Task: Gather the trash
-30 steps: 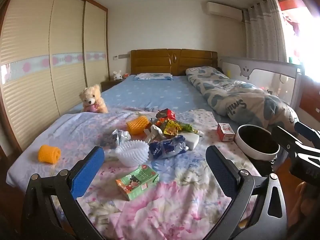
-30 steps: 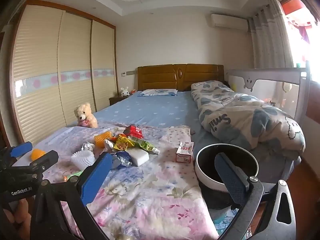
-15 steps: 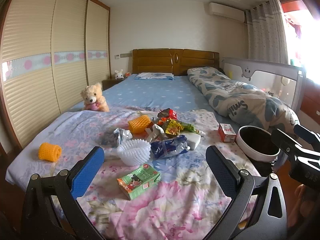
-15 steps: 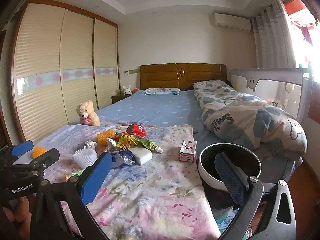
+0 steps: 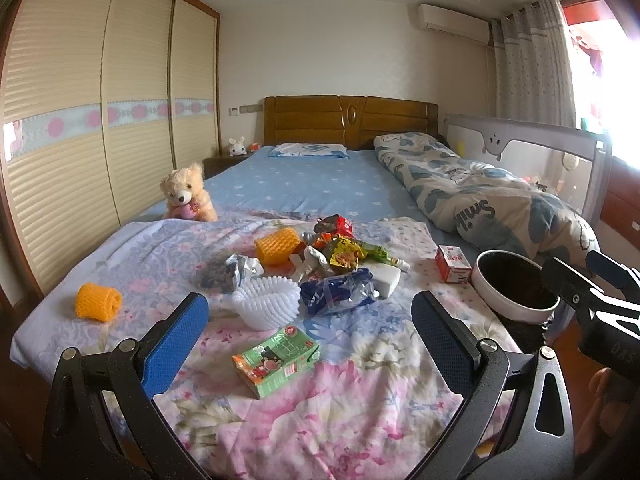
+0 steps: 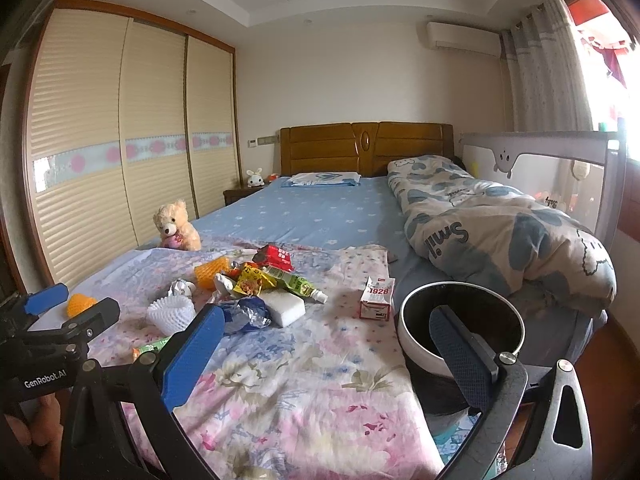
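Trash lies on the floral sheet: a green juice carton (image 5: 276,360), a white foam cup (image 5: 267,306), a blue wrapper (image 5: 338,297), orange foam nets (image 5: 98,302) (image 5: 278,245), a white block (image 6: 287,306), a small milk carton (image 6: 377,297) and a heap of coloured wrappers (image 6: 268,276). A white-rimmed bin (image 6: 460,324) stands at the bed's right edge. My left gripper (image 5: 310,344) is open and empty, just short of the green carton. My right gripper (image 6: 326,350) is open and empty, its right finger in front of the bin.
A teddy bear (image 5: 186,194) sits at the left of the bed. A rolled quilt (image 6: 496,232) lies along the right side beside a bed rail (image 6: 536,164). Wardrobe doors (image 5: 80,128) line the left wall. A wooden headboard (image 5: 348,122) is at the back.
Both views have shifted only slightly; the cameras have risen or tilted a little. Nothing on the bed has moved and both grippers stay open.
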`<action>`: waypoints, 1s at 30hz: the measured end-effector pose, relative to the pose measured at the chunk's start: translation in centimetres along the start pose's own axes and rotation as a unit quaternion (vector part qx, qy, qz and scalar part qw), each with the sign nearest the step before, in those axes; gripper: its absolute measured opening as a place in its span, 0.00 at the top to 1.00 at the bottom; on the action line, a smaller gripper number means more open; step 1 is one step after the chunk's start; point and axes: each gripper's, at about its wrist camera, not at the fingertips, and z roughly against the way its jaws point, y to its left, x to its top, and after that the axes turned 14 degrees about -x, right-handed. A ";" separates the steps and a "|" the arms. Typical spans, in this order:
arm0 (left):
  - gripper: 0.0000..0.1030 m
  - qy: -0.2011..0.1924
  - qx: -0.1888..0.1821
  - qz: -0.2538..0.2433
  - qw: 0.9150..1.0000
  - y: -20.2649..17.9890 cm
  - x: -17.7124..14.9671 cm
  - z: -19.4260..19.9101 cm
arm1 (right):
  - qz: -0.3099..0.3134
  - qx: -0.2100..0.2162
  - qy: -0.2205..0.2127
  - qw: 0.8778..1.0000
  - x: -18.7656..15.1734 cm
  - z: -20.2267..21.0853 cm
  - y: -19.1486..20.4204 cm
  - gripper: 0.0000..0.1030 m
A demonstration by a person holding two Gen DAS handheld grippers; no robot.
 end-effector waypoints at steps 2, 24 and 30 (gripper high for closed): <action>0.00 0.000 0.000 0.001 1.000 0.0 0.1 0.0 | 0.001 0.000 0.000 1.000 0.1 0.0 0.0 0.00; 0.00 0.000 0.000 0.001 1.000 -0.1 0.0 0.0 | -0.002 0.002 0.001 1.000 0.0 0.0 0.2 0.00; 0.00 0.002 0.001 0.003 1.000 0.0 0.0 0.0 | -0.004 0.006 0.006 1.000 0.0 -0.3 0.5 0.00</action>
